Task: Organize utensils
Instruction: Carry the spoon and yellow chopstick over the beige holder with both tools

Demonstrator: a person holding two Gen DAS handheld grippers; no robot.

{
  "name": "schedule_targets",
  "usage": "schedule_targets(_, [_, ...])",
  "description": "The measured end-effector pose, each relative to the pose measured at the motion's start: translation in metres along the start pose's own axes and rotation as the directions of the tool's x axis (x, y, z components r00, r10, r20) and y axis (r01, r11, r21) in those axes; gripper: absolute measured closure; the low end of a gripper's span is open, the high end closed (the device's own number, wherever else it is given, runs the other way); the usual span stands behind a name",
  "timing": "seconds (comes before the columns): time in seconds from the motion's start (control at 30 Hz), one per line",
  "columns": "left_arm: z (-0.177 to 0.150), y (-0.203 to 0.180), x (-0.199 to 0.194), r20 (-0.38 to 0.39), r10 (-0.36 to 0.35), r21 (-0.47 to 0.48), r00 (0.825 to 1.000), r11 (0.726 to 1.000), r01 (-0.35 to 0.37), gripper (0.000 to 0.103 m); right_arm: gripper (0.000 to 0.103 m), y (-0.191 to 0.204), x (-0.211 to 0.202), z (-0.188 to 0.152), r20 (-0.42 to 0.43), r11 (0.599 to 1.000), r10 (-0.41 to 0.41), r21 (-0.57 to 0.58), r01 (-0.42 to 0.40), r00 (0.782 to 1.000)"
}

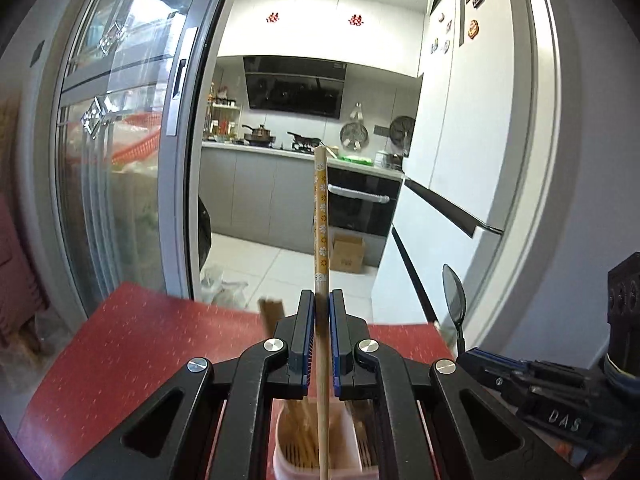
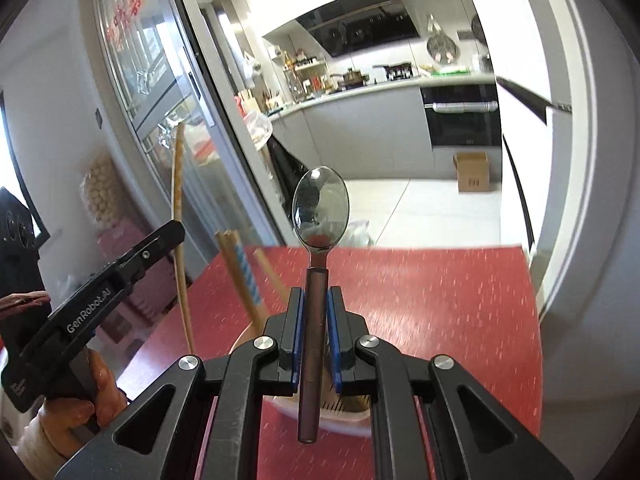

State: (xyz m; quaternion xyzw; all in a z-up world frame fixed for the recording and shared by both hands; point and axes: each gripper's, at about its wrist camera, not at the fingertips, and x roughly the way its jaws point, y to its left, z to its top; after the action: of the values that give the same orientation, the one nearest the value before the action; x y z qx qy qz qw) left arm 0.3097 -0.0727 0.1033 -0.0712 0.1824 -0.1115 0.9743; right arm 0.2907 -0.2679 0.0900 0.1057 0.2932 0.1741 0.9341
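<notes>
My left gripper [image 1: 321, 300] is shut on a wooden chopstick [image 1: 321, 216] with an orange flower pattern. It holds the chopstick upright above a pale utensil holder [image 1: 280, 452] with several chopsticks in it. My right gripper [image 2: 316, 296] is shut on the dark handle of a metal spoon [image 2: 320, 208], bowl up, above the same holder [image 2: 348, 426]. The spoon also shows in the left wrist view [image 1: 454, 292], as does the right gripper's body at lower right. The left gripper [image 2: 176, 230] and its chopstick [image 2: 178, 184] show at left in the right wrist view.
The holder stands on a red speckled table [image 1: 132, 352], whose far edge is close ahead [image 2: 440, 280]. Chopsticks [image 2: 240, 272] lean out of the holder. A glass sliding door [image 1: 120, 160] is to the left, a white fridge [image 1: 460, 140] to the right, the kitchen beyond.
</notes>
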Motion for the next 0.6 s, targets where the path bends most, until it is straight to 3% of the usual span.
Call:
schedule_targets(0.37, [-0.028,-0.002,0.04,0.086,0.067,0.005,0.994,0.998,-0.068,0.067,0.091,0.003,0.055,-0.025,0.078,0.982,-0.1,-0.156,0.111,0.992])
schedule_targets(0.6, [-0.06,-0.006,0.045,0.03,0.085,0.061,0.996,0.994,-0.087,0.067,0.091,0.008,0.053,-0.052,0.077,0.966,-0.122,-0.221,0.136,0.99])
